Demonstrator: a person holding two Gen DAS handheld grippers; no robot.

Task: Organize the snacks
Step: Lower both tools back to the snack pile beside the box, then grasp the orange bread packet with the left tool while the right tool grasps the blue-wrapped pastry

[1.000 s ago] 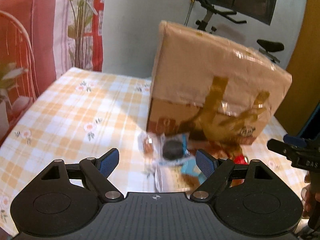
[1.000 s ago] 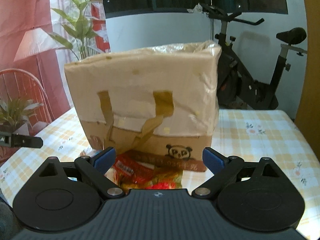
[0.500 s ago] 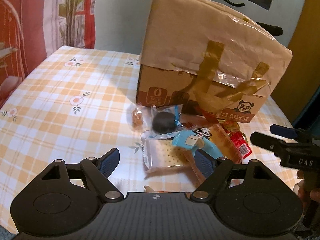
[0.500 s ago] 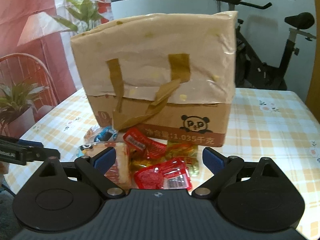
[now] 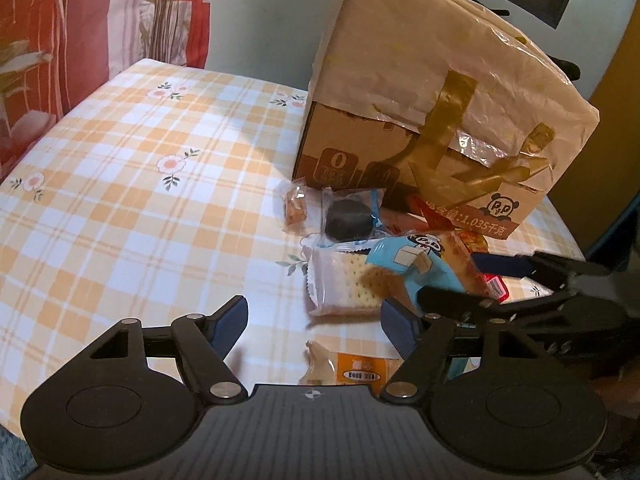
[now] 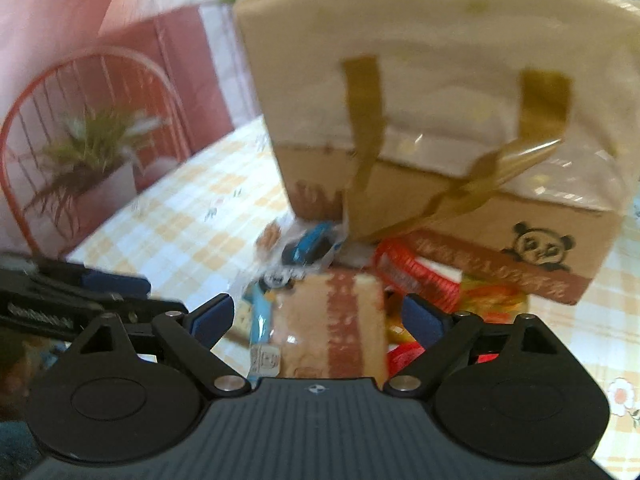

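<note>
A pile of wrapped snacks lies on the checked tablecloth (image 5: 120, 208) in front of a tall brown panda-print box (image 5: 440, 92). It holds a cracker sandwich pack (image 5: 340, 284), a blue panda packet (image 5: 420, 264), a dark round cake pack (image 5: 348, 216), a small brown snack (image 5: 294, 208) and an orange pack (image 5: 352, 370). My left gripper (image 5: 314, 322) is open just before the cracker pack. My right gripper (image 6: 318, 316) is open over a layered cake pack (image 6: 332, 328); it also shows in the left wrist view (image 5: 480, 284). Red packets (image 6: 416, 276) lie by the box (image 6: 440, 120).
A red wire chair with a potted plant (image 6: 88, 160) stands left of the table. A curtain and plant stems (image 5: 172, 12) are behind the table's far left. The left part of the tablecloth carries only its flower print.
Both grippers have dropped and moved in toward the snack pile. The right gripper has swung left and now straddles the layered cake pack, close to the left gripper.
</note>
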